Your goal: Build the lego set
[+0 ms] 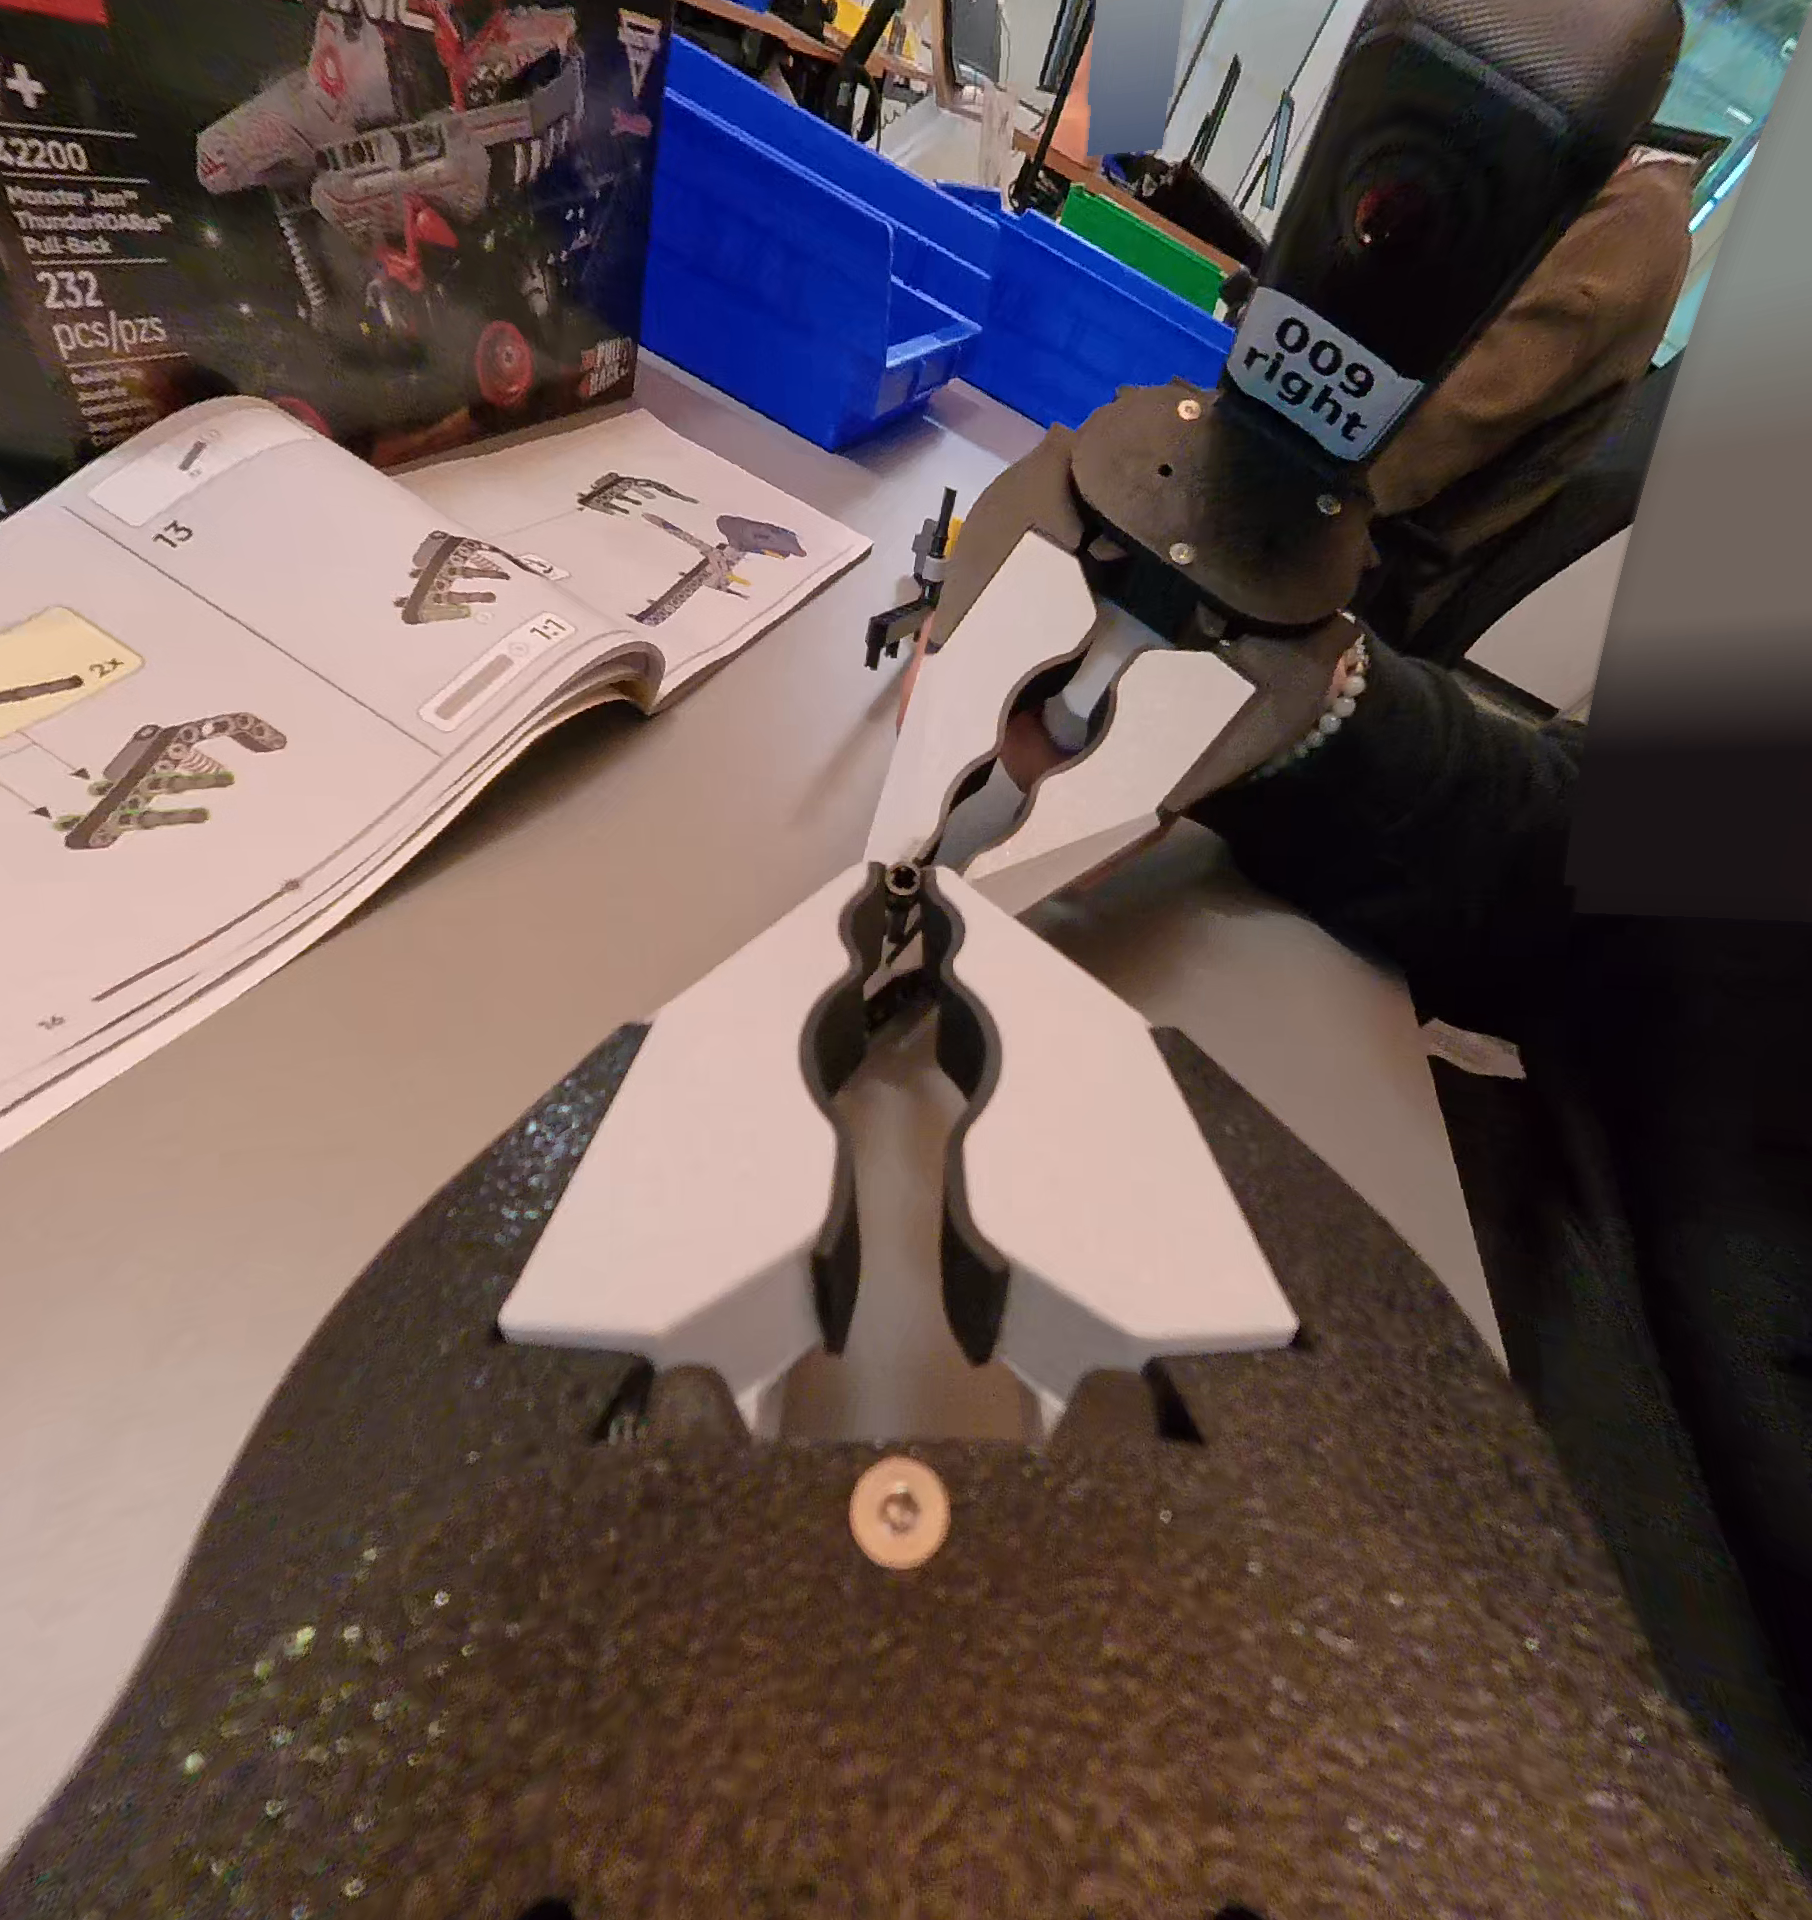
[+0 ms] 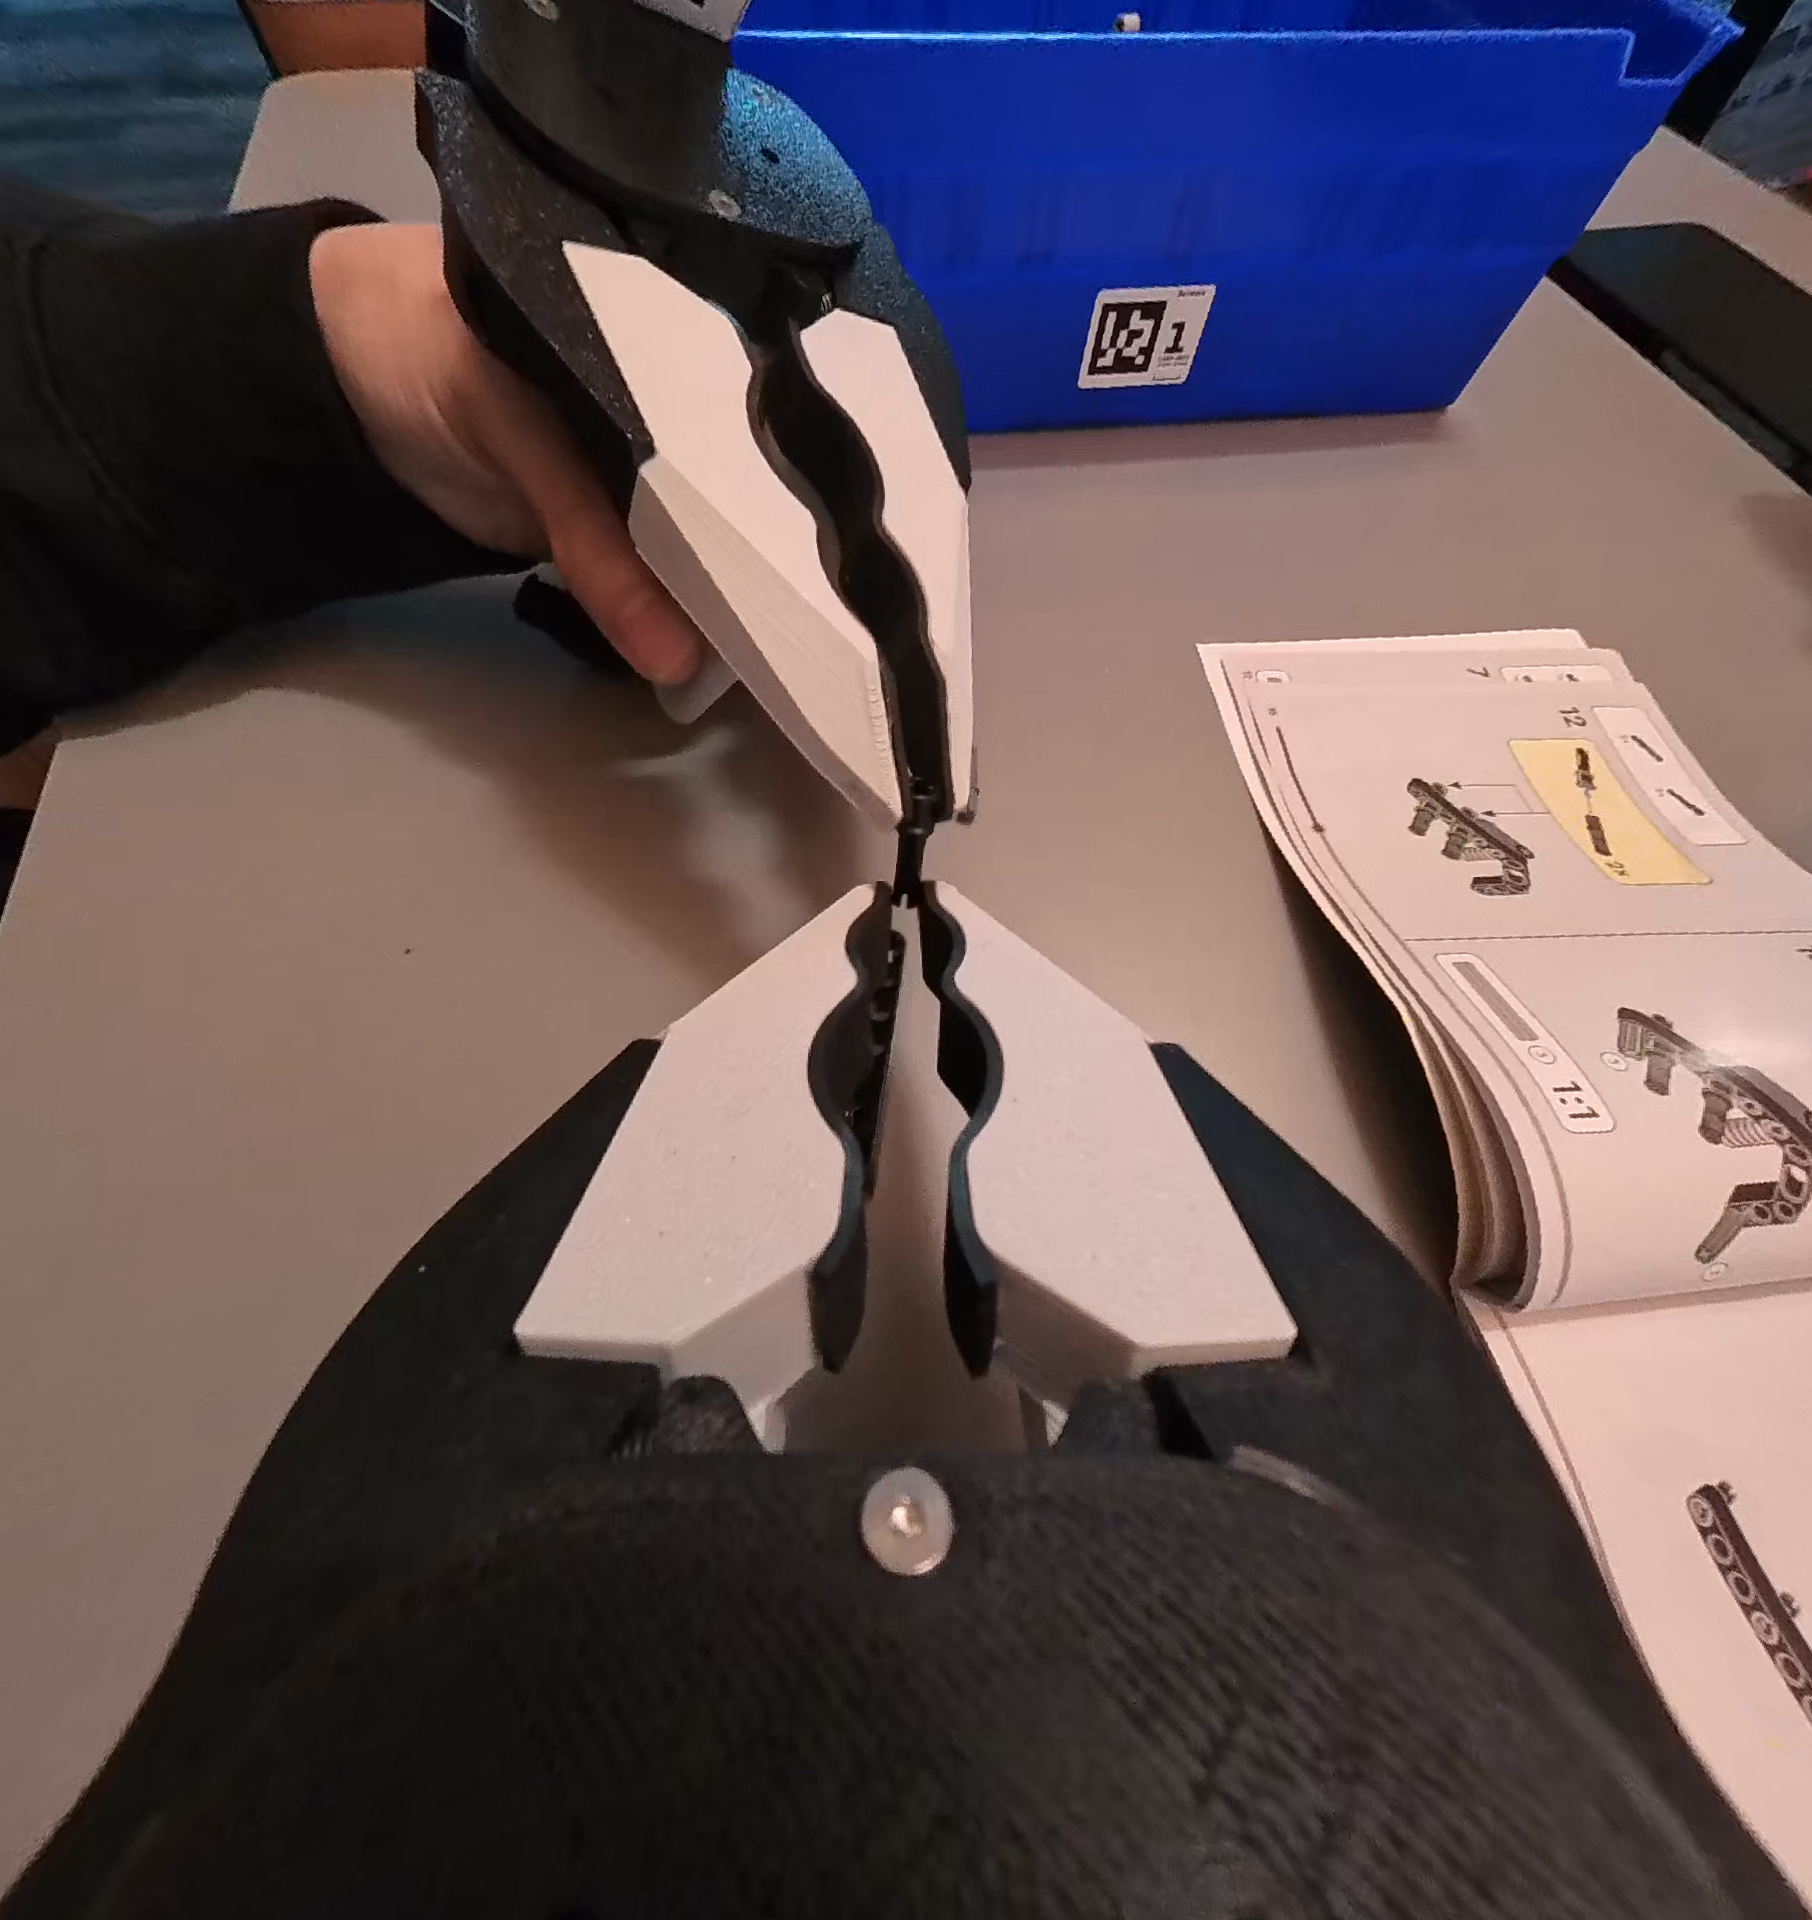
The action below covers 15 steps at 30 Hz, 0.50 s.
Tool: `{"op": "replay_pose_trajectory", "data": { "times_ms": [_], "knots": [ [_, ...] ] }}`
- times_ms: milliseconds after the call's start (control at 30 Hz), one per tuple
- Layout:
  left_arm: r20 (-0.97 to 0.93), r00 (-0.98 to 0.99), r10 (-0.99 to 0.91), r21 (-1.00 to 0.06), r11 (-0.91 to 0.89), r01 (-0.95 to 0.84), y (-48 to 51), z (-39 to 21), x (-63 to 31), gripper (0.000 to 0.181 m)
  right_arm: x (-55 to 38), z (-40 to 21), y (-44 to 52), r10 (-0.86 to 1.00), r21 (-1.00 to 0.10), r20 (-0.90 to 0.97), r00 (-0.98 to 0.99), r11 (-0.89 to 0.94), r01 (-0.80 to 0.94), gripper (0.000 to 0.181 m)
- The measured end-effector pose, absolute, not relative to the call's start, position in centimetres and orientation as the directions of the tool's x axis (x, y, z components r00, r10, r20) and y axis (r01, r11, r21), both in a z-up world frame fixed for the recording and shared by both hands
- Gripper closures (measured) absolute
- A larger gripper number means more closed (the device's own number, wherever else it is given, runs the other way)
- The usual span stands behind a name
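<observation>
My left gripper (image 1: 902, 881) is shut on a small black lego pin (image 1: 900, 914) that stands out of its tips. My right gripper (image 2: 907, 900) is shut on a thin black lego piece (image 2: 884, 997) held between its pads. The two grippers meet tip to tip above the grey table (image 2: 362, 935). The black parts (image 2: 914, 852) bridge the short gap between them and look joined. In the left wrist view the right gripper (image 1: 935, 847) comes down from the upper right. In the right wrist view the left gripper (image 2: 928, 805) comes down from the upper left.
An open instruction booklet (image 1: 258, 675) lies to the left, also seen in the right wrist view (image 2: 1608, 987). The lego box (image 1: 310, 208) and blue bins (image 1: 829, 270) stand behind it. A small grey, yellow and black lego assembly (image 1: 923, 582) sits partly hidden behind the right gripper. A blue bin (image 2: 1245, 208) stands at the far table edge.
</observation>
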<state>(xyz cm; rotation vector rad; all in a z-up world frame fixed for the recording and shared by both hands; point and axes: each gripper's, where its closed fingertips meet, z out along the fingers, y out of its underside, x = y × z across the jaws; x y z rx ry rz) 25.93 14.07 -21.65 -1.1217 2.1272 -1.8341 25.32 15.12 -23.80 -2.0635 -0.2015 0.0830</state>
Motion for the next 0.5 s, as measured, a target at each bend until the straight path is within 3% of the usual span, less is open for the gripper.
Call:
{"op": "replay_pose_trajectory", "data": {
  "times_ms": [33, 333, 500],
  "knots": [
    [0.367, -0.718, -0.591, -0.894, -0.011, -0.448, 14.1, -21.6, 25.9, 0.177, 25.4, -23.8, 15.2, 0.175, -0.878, 0.027, 0.984, -0.467, 0.107, 0.179],
    [0.338, -0.752, -0.566, -0.925, -0.053, -0.376, 14.3, -20.2, 25.8, 0.172, 25.4, -22.4, 15.1, 0.189, -0.907, 0.017, 0.982, -0.410, 0.095, 0.180],
    [0.212, -0.765, -0.608, -0.945, 0.073, -0.320, 14.8, -21.0, 25.7, 0.166, 25.4, -22.2, 15.2, 0.189, -0.915, 0.001, 0.982, -0.397, 0.077, 0.180]
  ]
}}
